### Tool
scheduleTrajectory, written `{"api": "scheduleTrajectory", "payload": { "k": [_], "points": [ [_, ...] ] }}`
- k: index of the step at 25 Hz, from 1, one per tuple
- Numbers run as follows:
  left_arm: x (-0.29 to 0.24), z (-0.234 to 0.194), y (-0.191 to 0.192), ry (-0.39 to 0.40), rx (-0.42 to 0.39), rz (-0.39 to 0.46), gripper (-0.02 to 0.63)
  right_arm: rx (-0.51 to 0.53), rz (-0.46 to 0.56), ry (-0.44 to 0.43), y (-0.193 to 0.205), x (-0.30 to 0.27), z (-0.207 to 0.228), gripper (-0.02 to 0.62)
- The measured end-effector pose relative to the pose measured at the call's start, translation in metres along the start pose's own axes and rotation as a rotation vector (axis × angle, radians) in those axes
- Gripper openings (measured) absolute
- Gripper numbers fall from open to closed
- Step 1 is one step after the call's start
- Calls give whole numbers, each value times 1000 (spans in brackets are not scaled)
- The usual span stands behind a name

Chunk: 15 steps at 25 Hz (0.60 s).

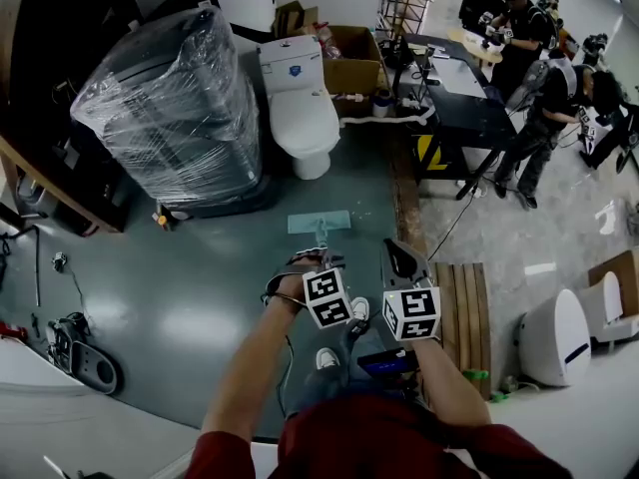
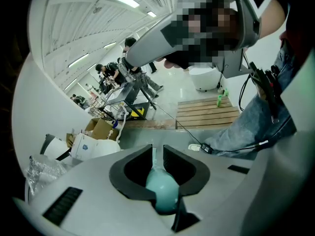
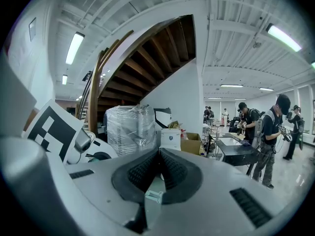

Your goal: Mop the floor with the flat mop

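Your left gripper (image 1: 314,262) has its fingers clamped round the teal handle (image 2: 162,191) of the flat mop (image 1: 319,222), whose pad lies flat on the grey-green floor (image 1: 200,307) near the toilet (image 1: 300,98). Your right gripper (image 1: 403,257) hangs beside it, fingers closed together on nothing

Toilet (image 1: 300,98): white, small blue label on tank. Flat mop (image 1: 319,222) just in front of toilet: pale teal head & handle. Floor (image 1: 170,297) round toilet: dull grey-green w/ sheen. Wrapped stack (image 1: 180,108), head view left of toilet: grey under clear film. Box (image 1: 351,60) on toilet's other side: brown cardbd. Table (image 1: 454,108) beyond box: black, yellow/black striped panel. Left gripper (image 2: 158,155) & right gripper (image 3: 158,168): lt grey shells, black pads, white cubes w/ black square markers.
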State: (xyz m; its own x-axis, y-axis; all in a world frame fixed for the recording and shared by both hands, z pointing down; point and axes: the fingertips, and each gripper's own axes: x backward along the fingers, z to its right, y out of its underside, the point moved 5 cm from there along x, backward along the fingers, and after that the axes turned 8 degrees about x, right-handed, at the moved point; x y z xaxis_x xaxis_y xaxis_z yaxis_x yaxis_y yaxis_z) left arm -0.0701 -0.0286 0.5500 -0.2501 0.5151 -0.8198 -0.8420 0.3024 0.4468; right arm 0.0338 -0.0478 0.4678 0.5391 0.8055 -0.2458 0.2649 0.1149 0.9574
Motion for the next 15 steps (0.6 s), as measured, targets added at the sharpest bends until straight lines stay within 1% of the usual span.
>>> {"api": "scheduleTrajectory", "payload": {
  "k": [6, 15],
  "points": [
    [9, 15, -7, 6, 12, -15, 78, -10, -2, -9, -1, 18, 4, 17],
    [1, 33, -44, 6, 57, -42, 78, -18, 13, -70, 10, 28, 37, 17]
  ]
}}
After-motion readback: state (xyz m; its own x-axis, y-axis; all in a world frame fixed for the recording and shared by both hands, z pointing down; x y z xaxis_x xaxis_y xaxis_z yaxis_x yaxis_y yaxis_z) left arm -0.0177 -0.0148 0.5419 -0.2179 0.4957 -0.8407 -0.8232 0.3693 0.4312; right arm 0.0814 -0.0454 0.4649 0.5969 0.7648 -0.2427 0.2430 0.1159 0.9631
